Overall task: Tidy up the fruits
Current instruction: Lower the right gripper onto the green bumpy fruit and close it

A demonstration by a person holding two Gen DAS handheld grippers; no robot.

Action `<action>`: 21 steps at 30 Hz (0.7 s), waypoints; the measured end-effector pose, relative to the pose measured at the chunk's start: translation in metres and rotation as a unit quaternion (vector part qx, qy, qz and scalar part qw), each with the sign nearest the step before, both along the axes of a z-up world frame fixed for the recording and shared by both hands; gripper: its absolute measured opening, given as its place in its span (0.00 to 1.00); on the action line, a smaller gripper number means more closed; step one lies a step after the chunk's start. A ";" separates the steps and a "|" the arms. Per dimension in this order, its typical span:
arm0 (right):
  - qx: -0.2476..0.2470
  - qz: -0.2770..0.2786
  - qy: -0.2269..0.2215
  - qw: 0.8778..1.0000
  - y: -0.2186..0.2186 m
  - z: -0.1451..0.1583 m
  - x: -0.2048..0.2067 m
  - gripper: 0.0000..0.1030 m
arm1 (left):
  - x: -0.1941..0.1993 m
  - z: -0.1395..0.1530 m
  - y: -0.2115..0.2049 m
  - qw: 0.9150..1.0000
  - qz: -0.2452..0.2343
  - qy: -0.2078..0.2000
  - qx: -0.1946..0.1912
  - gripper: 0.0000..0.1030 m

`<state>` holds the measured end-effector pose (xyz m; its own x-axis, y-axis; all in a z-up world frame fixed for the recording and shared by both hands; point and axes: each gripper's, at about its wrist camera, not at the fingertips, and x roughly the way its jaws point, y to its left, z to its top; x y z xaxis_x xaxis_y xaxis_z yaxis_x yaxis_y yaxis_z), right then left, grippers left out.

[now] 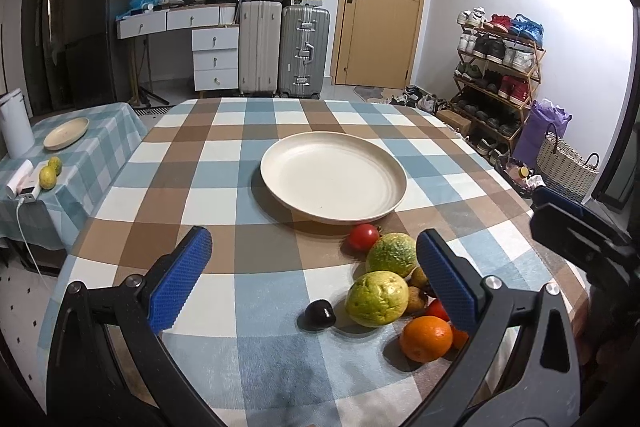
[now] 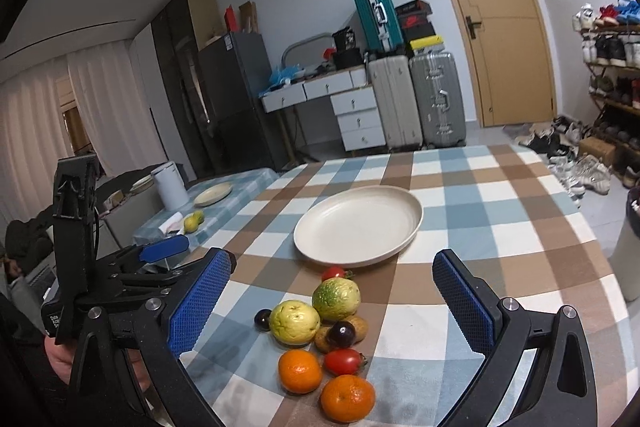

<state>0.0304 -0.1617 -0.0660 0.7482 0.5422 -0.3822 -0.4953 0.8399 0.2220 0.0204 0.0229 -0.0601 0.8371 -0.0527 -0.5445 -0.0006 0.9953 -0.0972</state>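
A cream plate (image 1: 334, 177) (image 2: 360, 223) sits empty mid-table on the checked cloth. Near the front lies a cluster of fruit: two yellow-green guavas (image 2: 295, 321) (image 2: 335, 298), two oranges (image 2: 300, 371) (image 2: 347, 398), two red tomatoes (image 2: 343, 361) (image 2: 334, 273), two dark plums (image 2: 341, 333) (image 2: 263, 319) and brownish fruits (image 2: 357, 326). My left gripper (image 1: 316, 275) is open and empty, hovering left of the cluster; a guava (image 1: 377, 298) and a plum (image 1: 320, 314) lie between its fingers. My right gripper (image 2: 344, 303) is open and empty above the cluster.
A side table (image 1: 100, 147) at the left carries a small plate (image 1: 66, 133), two lemons (image 1: 48, 177), a white kettle (image 1: 16, 125) and a charger. Suitcases, a desk, a door and a shoe rack (image 1: 500, 75) stand behind.
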 end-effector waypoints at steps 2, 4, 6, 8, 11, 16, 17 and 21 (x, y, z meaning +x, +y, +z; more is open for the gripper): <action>-0.005 0.006 0.011 1.000 0.007 -0.004 0.010 1.00 | 0.006 -0.002 0.005 1.000 -0.001 0.006 -0.007 0.99; -0.004 0.018 0.033 0.999 0.008 -0.010 0.024 1.00 | 0.012 -0.006 0.010 1.000 -0.005 0.010 -0.016 0.99; 0.001 0.028 0.049 0.998 0.012 -0.017 0.035 1.00 | 0.017 -0.010 0.014 1.000 -0.008 0.013 -0.019 0.99; 0.002 0.035 0.068 0.997 0.014 -0.024 0.048 1.00 | 0.022 -0.014 0.016 1.000 -0.011 0.016 -0.023 0.99; 0.003 0.044 0.096 0.994 0.019 -0.035 0.066 1.00 | 0.027 -0.019 0.020 1.000 -0.005 0.024 -0.017 0.99; 0.008 0.067 0.141 0.988 0.028 -0.053 0.093 1.00 | 0.029 -0.024 0.029 0.999 -0.008 0.032 -0.029 0.99; 0.009 0.070 0.148 0.987 0.029 -0.056 0.095 1.00 | 0.030 -0.025 0.030 0.999 -0.010 0.034 -0.031 0.99; 0.015 0.089 0.178 0.980 0.037 -0.067 0.107 1.00 | 0.035 -0.029 0.033 0.998 -0.015 0.039 -0.036 0.99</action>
<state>0.1372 -0.1244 -0.1329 0.4626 0.6670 -0.5841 -0.5196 0.7378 0.4310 0.0555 0.0564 -0.0886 0.7897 -0.1179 -0.6020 0.0186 0.9855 -0.1687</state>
